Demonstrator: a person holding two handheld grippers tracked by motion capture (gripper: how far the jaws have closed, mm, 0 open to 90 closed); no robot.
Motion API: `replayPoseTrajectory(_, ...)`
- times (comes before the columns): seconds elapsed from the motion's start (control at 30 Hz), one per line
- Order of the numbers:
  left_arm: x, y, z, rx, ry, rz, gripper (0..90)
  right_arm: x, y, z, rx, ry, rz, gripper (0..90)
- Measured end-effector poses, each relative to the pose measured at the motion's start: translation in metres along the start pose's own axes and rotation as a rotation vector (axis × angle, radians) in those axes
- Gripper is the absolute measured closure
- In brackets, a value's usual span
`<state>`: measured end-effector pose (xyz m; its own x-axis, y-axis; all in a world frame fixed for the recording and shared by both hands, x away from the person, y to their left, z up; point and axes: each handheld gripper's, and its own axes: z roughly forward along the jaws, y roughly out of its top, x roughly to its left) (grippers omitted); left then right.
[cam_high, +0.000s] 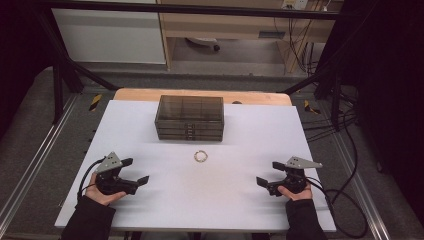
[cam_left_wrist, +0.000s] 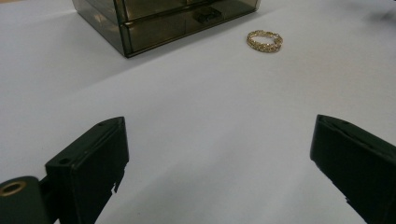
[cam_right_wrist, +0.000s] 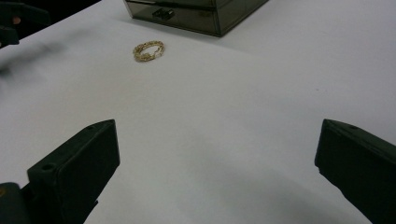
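Note:
A gold chain bracelet (cam_high: 201, 156) lies coiled on the white table (cam_high: 165, 210), just in front of a smoky translucent drawer box (cam_high: 189, 118) with its drawers closed. My left gripper (cam_high: 135, 171) rests near the front left of the table, open with nothing between its jaws. My right gripper (cam_high: 270, 173) rests near the front right, open and empty too. The left gripper view has the bracelet (cam_left_wrist: 265, 40) far ahead to the right and the box (cam_left_wrist: 154, 21) beyond. Ahead to the left in the right gripper view lies the bracelet (cam_right_wrist: 148, 50), below the box (cam_right_wrist: 201, 11).
A wooden strip (cam_high: 200, 95) runs along the table's far edge behind the box. Black frame legs (cam_high: 60, 85) and cables (cam_high: 345, 150) stand beside the table. The other gripper (cam_right_wrist: 14, 21) appears at the top left of the right gripper view.

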<state>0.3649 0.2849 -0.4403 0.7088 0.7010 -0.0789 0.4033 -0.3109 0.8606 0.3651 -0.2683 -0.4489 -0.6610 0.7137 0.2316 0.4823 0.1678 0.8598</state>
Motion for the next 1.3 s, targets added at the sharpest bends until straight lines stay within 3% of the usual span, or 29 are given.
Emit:
replayPoseTrajectory(0.77,-0.003,0.005,0.001,0.006,0.002,0.023,4.3,0.000,0.000,-0.001,0.005,-0.007,-0.003,0.5)
replayPoseTrajectory(1.3,-0.009,0.011,0.005,0.023,0.014,0.078,4.3,0.000,0.000,-0.001,0.005,-0.014,-0.006,0.5)
